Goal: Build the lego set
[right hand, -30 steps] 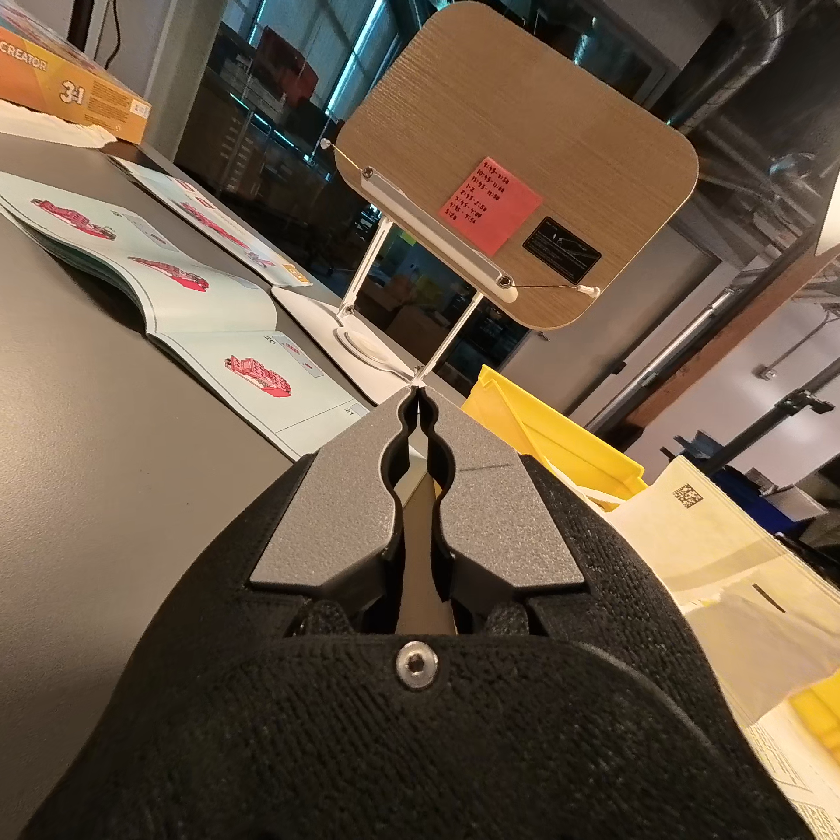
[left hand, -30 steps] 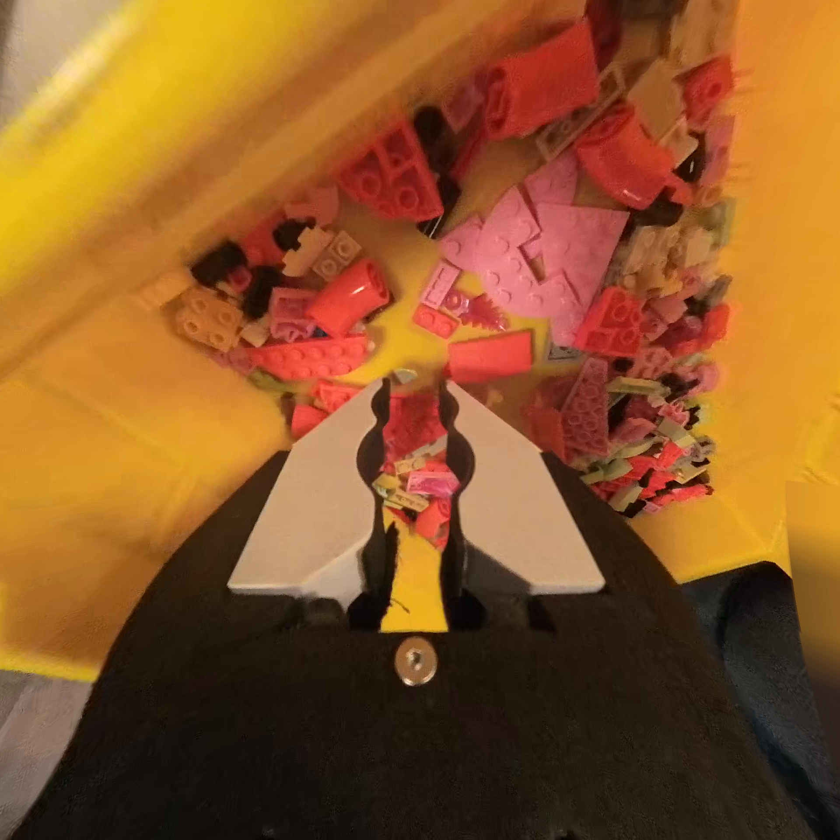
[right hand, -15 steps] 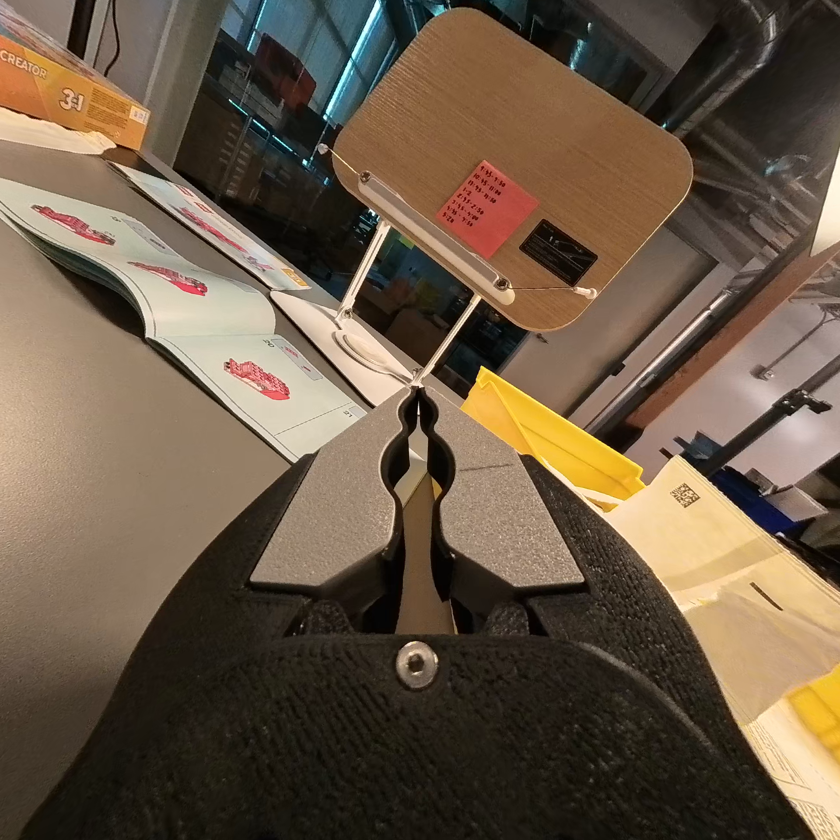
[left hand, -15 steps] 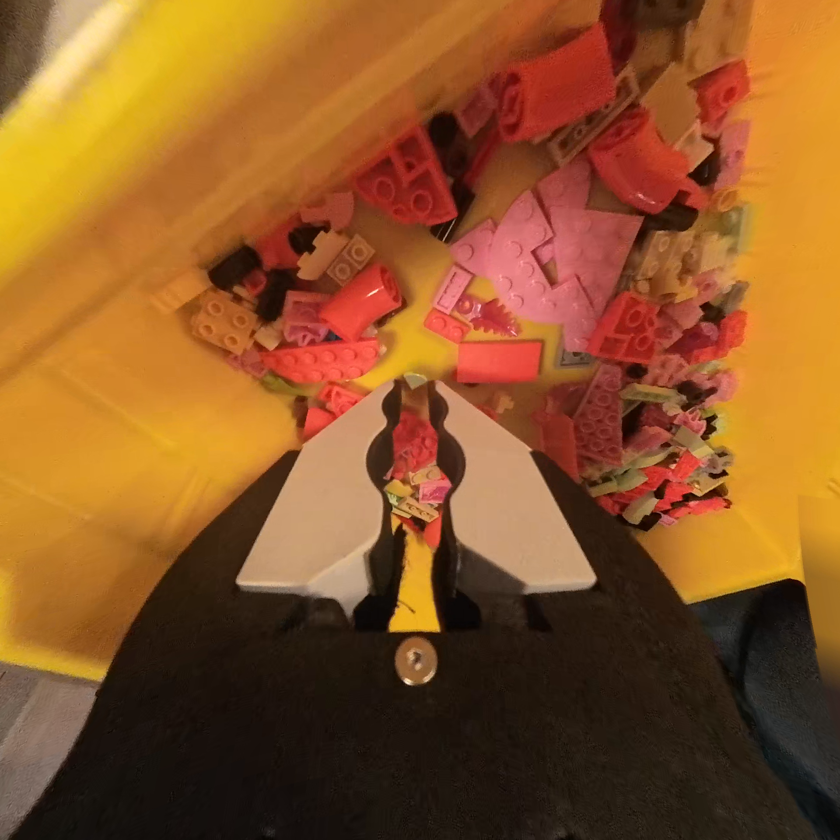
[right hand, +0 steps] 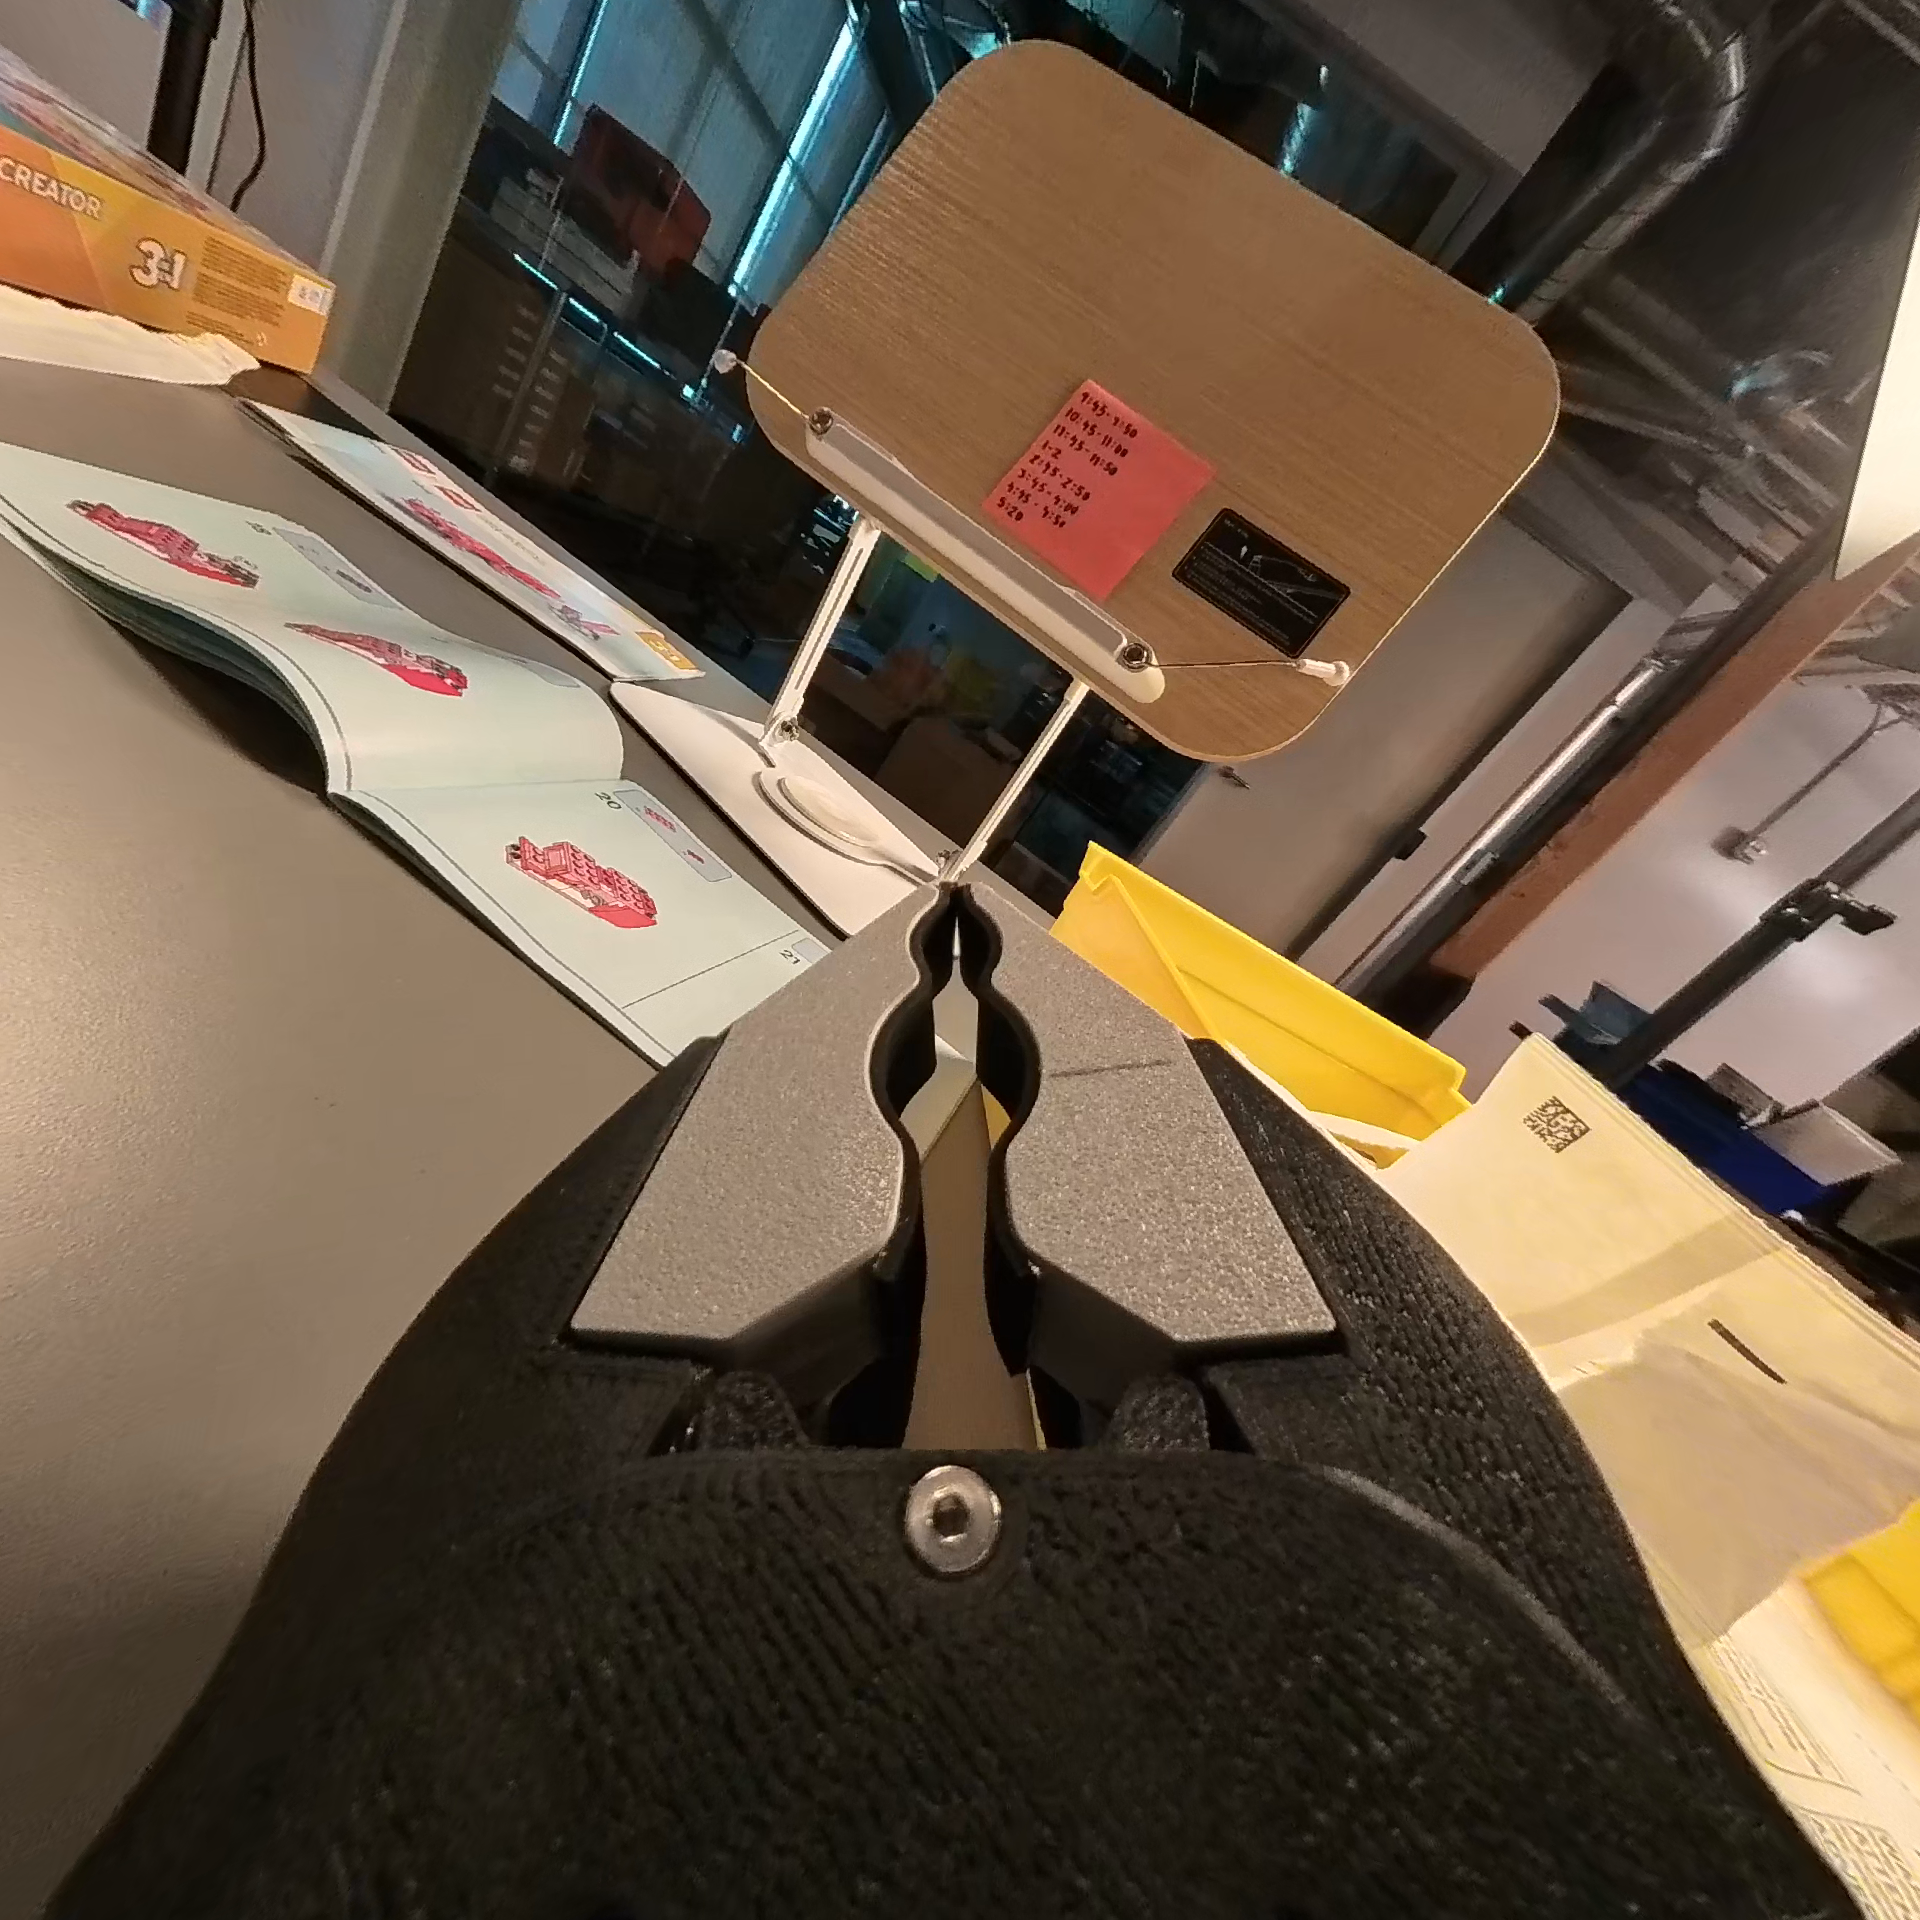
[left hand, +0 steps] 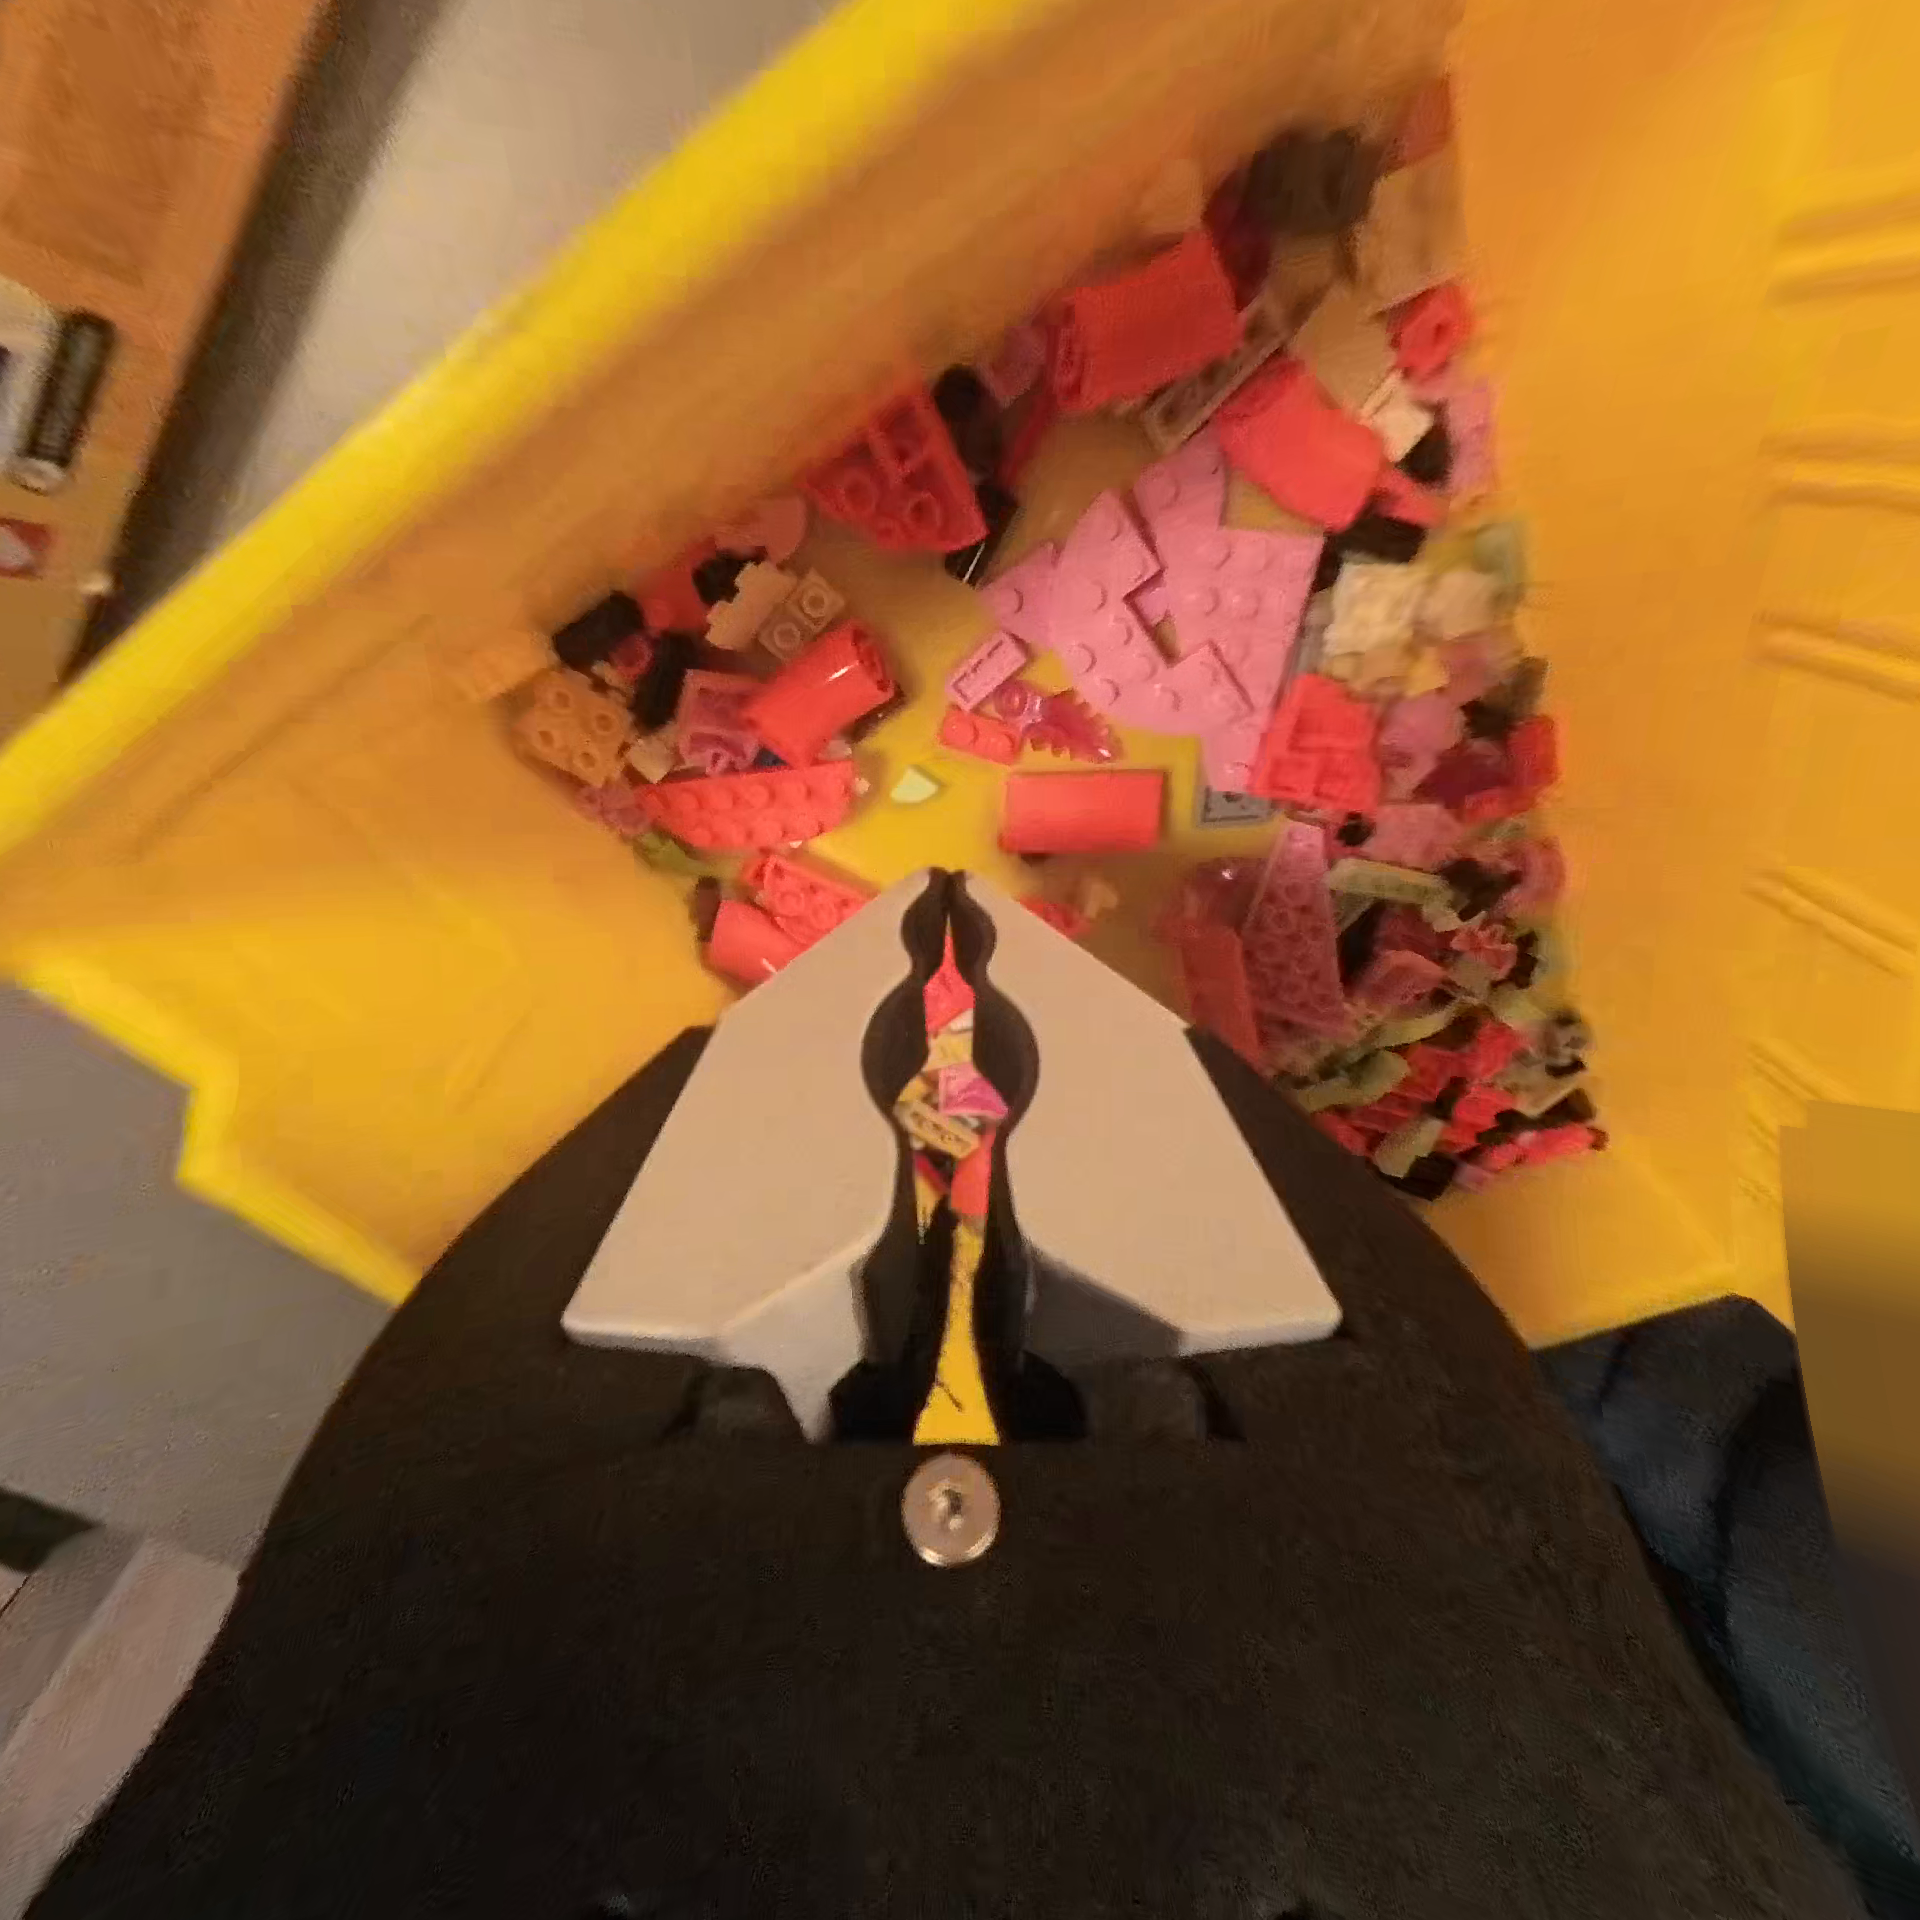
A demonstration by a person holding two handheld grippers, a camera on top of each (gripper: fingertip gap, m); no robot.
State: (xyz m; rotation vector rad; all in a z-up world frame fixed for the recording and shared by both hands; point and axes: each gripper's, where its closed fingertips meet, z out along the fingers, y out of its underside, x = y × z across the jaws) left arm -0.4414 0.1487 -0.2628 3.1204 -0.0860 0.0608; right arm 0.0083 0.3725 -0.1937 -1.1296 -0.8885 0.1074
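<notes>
My left gripper (left hand: 948, 883) hangs over a yellow bin (left hand: 312, 831) of loose lego pieces (left hand: 1195, 623), mostly red and pink. Its fingertips meet with nothing between them. A small pale green piece (left hand: 914, 787) lies on the bin floor just ahead of the tips, apart from them. A flat red tile (left hand: 1081, 810) lies to its right. My right gripper (right hand: 954, 896) is shut and empty, low over the grey table (right hand: 260, 1143). It points at an open instruction booklet (right hand: 468, 748) and a wooden book stand (right hand: 1143, 395).
The right wrist view shows a yellow bin (right hand: 1247, 997) right of the fingers and pale paper bags (right hand: 1610, 1247) beyond it. An orange set box (right hand: 156, 270) lies at the far left, and a second booklet (right hand: 468, 520) lies behind the open one. Across from one pair of fingers to the other is roughly 50 centimetres. From my left tips it is roughly 4 centimetres to the flat red tile (left hand: 1081, 810); from my right, 50 centimetres.
My left gripper closed fully while pulling back from the bin floor. The small pale green piece that was at its tips stayed on the floor, so the pads came together on air. The right gripper barely moved.
</notes>
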